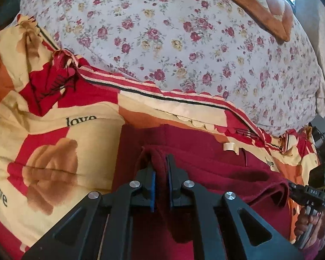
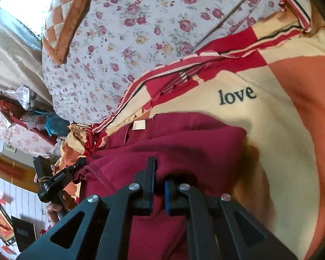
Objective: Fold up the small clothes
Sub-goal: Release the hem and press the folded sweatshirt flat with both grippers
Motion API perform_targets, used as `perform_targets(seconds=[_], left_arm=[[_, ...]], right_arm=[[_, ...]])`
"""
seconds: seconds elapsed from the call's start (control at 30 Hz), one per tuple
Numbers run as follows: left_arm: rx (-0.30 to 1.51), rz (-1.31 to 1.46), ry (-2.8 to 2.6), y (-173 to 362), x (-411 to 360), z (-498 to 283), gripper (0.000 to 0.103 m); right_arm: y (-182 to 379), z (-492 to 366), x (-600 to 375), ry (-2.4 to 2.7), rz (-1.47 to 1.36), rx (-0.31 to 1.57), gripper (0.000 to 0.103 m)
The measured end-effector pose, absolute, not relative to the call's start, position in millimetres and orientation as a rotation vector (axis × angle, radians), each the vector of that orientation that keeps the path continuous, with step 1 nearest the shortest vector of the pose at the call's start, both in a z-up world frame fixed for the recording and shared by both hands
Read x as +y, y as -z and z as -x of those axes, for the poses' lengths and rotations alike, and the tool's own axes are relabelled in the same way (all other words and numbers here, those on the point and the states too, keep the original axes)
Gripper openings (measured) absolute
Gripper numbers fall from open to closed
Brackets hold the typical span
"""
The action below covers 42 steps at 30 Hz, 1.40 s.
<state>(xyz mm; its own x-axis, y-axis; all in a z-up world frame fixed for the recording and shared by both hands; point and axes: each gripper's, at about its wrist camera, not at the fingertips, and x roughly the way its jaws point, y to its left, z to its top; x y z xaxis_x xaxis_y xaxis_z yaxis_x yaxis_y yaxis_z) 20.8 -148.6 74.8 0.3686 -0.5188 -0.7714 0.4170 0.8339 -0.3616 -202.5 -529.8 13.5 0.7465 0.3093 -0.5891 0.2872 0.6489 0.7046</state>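
Observation:
A small dark red fleece garment (image 1: 216, 164) lies on a red, cream and orange bedspread (image 1: 54, 143) printed with "love". My left gripper (image 1: 160, 162) is shut on a fold of its edge and holds it lifted. My right gripper (image 2: 160, 173) is shut on the other edge of the same garment (image 2: 173, 138). A white label (image 2: 138, 125) shows near the garment's far edge. Each gripper shows in the other's view: the right one at the right edge (image 1: 292, 189), the left one at the left (image 2: 81, 162).
A floral quilt (image 1: 184, 43) is piled beyond the bedspread, with an orange checked pillow (image 1: 266, 6) behind it. In the right wrist view, cluttered furniture and bags (image 2: 32, 117) stand off the bed's left side.

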Motion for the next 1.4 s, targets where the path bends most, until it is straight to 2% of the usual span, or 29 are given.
perform_targets(seconds=[0.07,0.13,0.17,0.2,0.23,0.27,0.33,0.53,0.7,0.93,1.0,1.13,1.23,1.4], left_arm=[[1.037,0.13,0.625,-80.5,-146.6,-20.5,0.0],[1.026,0.16,0.647,-89.7,-141.6,-17.7,0.003],[1.017,0.168,0.65,-94.7,-138.8,-15.7,0.007],[0.994,0.165,0.638,-101.8,-135.1,-12.4,0.013],[0.965,0.16,0.62,-107.9,-132.0,-9.5,0.023],[0.925,0.164,0.608,-115.6,-127.3,-5.5,0.029],[0.879,0.183,0.616,-125.4,-119.7,0.2,0.032],[0.874,0.177,0.604,-122.4,-121.3,5.6,0.032],[0.915,0.139,0.597,-100.8,-138.5,3.6,0.032],[1.055,0.008,0.449,-40.9,-163.0,-19.0,0.032],[1.048,0.02,0.455,-36.2,-160.2,-17.9,0.032],[1.031,0.009,0.456,-42.5,-156.1,-8.4,0.032],[1.006,0.003,0.468,-53.4,-150.1,2.4,0.032],[0.927,-0.035,0.484,-73.7,-142.1,30.7,0.032]], right_arm=[[-19.2,206.4,-528.5,0.006,-0.882,0.749,0.026],[-33.4,215.1,-524.2,0.027,-0.857,0.709,0.05],[-40.5,219.9,-521.4,0.032,-0.841,0.69,0.052],[-47.3,224.5,-518.2,0.039,-0.815,0.678,0.053],[-54.5,228.5,-513.5,0.046,-0.777,0.672,0.053],[-60.2,232.2,-509.1,0.048,-0.743,0.672,0.053],[-70.1,241.1,-496.9,0.044,-0.677,0.667,0.053],[-74.5,243.2,-458.7,-0.012,-0.507,0.712,0.053],[-59.2,205.5,-446.9,0.01,-0.418,0.801,0.053],[-18.8,132.2,-492.6,0.21,-0.509,0.904,0.053],[-14.4,126.7,-495.2,0.211,-0.509,0.897,0.053],[-29.2,139.7,-487.6,0.212,-0.474,0.883,0.054],[-45.9,169.6,-483.2,0.213,-0.472,0.856,0.063],[-54.2,224.5,-463.2,0.219,-0.415,0.868,0.065]])
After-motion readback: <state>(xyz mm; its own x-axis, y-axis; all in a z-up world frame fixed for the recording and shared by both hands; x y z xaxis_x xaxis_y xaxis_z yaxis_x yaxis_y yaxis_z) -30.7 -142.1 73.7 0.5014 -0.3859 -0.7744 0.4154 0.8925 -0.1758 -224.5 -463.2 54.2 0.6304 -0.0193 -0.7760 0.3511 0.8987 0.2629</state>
